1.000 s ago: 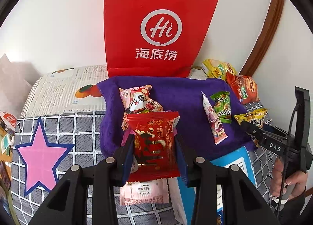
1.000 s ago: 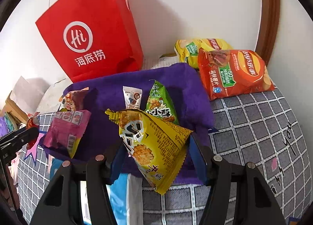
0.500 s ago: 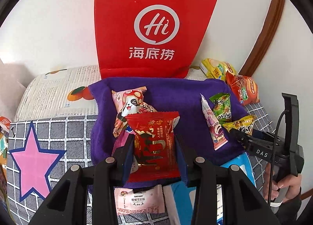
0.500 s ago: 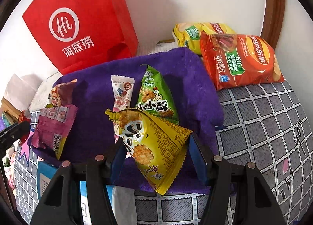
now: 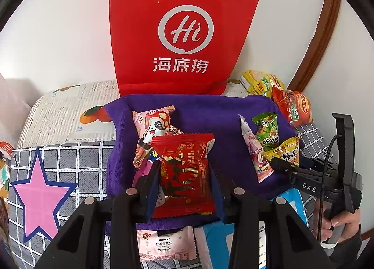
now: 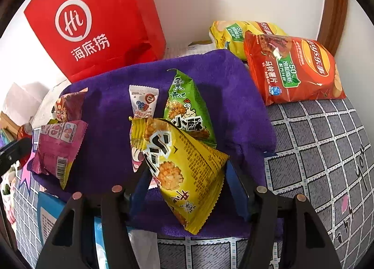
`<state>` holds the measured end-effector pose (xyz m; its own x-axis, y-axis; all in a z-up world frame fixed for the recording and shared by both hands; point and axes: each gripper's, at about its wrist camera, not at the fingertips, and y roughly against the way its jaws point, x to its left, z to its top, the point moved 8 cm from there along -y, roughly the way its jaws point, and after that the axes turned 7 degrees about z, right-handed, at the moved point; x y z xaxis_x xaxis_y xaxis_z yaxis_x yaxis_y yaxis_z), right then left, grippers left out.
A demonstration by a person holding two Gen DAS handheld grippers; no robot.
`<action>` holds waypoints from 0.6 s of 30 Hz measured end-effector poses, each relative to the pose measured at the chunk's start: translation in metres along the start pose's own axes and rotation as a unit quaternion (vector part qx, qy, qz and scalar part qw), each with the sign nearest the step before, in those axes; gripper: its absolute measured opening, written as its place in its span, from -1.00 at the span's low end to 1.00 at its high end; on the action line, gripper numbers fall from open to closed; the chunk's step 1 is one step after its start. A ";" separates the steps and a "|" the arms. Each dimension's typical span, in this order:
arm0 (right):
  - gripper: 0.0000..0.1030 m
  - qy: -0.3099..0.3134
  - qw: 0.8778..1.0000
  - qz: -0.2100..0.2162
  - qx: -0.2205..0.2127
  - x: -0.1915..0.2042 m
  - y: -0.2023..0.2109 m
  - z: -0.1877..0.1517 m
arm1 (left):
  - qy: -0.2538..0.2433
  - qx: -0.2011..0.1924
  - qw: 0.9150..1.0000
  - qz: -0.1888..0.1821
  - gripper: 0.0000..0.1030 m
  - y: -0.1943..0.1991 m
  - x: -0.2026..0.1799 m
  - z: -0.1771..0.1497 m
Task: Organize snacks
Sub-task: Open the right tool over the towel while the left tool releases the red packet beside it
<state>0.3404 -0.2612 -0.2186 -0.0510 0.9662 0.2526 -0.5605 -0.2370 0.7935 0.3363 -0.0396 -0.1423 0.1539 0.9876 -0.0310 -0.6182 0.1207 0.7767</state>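
Red paper bag (image 5: 184, 35): the largest thing, stood upright against the white wall beyond both claws, with a white round "Hi" logo and white characters on its face.
Purple towel (image 5: 205, 110): spread flat on the grid-patterned cover under and ahead of both claws, with most of the small snacks lying on it.
Red chip bag (image 6: 294, 68): puffy, orange-red with a green label, lay off the towel, ahead and to the right of the right claw, against a yellow chip bag (image 6: 233, 33) behind it.
Yellow packet (image 6: 184, 170): a crinkled triangular pack with black characters and a picture of a rice cracker, sat between the fingers of the right claw (image 6: 189, 187); the jaws were opening and the left pad looked to be clear of it.
Red packet (image 5: 185, 173): a glossy flat square with gold print and crimped ends, was pinched by its sides in the left claw (image 5: 184, 187), held above the towel's near edge.
Green packet (image 6: 187, 110): with a cartoon chicken, lay on the towel just ahead of the yellow packet.
White tube packet (image 6: 142, 103): lay just left of the green one.
Pink packet (image 6: 56, 149): lay at the towel's left edge, left of the right claw.
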 end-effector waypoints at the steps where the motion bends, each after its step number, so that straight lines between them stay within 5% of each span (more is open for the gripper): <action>1: 0.23 0.002 1.000 0.000 0.001 0.000 0.000 0.000 | 0.000 0.000 1.000 -0.001 -0.27 0.000 0.000 0.000; 9: 0.43 0.000 0.999 0.043 -0.009 0.007 0.009 -0.001 | 0.000 0.003 1.000 -0.009 -0.27 -0.003 -0.004 0.000; 18: 0.44 0.024 0.998 0.041 -0.041 0.013 0.056 -0.007 | -0.014 0.018 1.000 -0.020 -0.26 -0.019 -0.026 0.003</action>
<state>0.3027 -0.2610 -0.1752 -0.1380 0.9480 0.2869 -0.6187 -0.3087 0.7224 0.3462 -0.0678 -0.1540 0.2000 0.9788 -0.0447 -0.5830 0.1555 0.7975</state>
